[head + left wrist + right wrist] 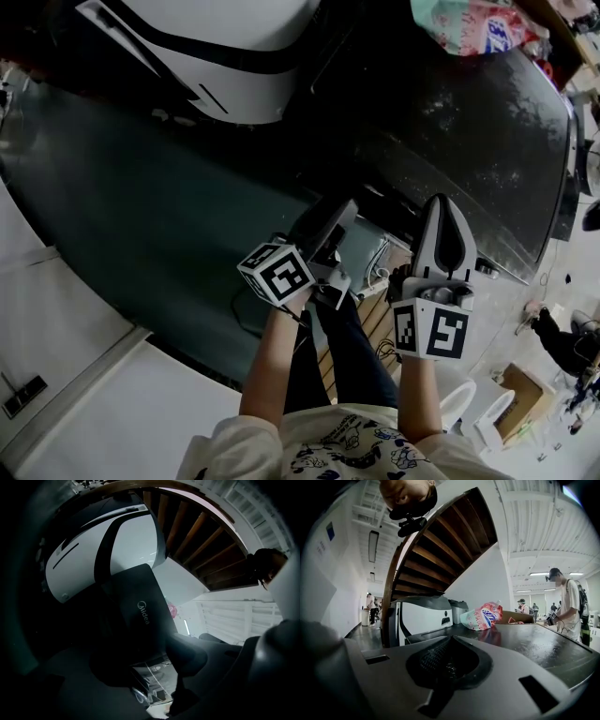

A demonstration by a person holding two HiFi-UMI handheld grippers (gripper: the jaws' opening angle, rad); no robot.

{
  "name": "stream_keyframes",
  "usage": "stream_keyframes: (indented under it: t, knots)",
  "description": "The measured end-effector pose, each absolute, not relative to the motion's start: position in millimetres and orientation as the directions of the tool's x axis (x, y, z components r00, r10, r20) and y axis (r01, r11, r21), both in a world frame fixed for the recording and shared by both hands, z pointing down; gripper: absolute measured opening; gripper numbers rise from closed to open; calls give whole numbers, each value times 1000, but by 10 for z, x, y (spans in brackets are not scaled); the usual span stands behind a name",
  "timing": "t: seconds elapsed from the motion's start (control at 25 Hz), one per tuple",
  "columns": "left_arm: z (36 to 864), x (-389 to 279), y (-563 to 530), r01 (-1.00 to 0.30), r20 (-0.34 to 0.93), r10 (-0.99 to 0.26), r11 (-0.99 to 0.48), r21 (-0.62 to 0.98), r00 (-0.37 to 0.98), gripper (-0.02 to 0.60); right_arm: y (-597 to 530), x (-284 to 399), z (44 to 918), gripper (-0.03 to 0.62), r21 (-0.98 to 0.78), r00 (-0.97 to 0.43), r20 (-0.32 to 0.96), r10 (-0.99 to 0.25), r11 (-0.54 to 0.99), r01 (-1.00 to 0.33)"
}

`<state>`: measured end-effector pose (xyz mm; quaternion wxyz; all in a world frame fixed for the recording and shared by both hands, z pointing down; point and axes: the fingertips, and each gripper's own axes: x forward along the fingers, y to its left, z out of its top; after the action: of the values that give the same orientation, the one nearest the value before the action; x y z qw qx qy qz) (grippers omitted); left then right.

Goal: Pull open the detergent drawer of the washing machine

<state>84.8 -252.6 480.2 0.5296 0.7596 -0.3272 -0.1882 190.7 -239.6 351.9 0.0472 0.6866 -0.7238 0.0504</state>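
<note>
A soft pink-and-teal plastic detergent bag point(469, 26) lies on the glossy black top of the dark washing machine point(441, 131); what it holds cannot be seen. Just behind it in the right gripper view stands a brown cardboard box point(516, 617), its inside unseen.

The detergent drawer point(140, 606), a flat dark panel with a pale Midea logo, appears closed in the machine's front. It is straight ahead of the left tongs point(330, 232) and apart from them. Those tongs are spread wide, gripping nothing.

The right tongs point(441, 208) hover near the machine's front edge. Their grey cover hides them, so I cannot tell their state.

A white appliance point(234, 56) with a black stripe stands beside the machine.
</note>
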Motion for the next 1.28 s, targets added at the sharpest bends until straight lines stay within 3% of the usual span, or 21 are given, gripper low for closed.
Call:
stream_keyframes:
  t: [1.28]
  knots:
    - [5068, 1158, -2750, 89, -265, -619, -300, 950, 739, 255, -2538, 1940, 3684, 10, -57, -75, 132, -988, 68, -996]
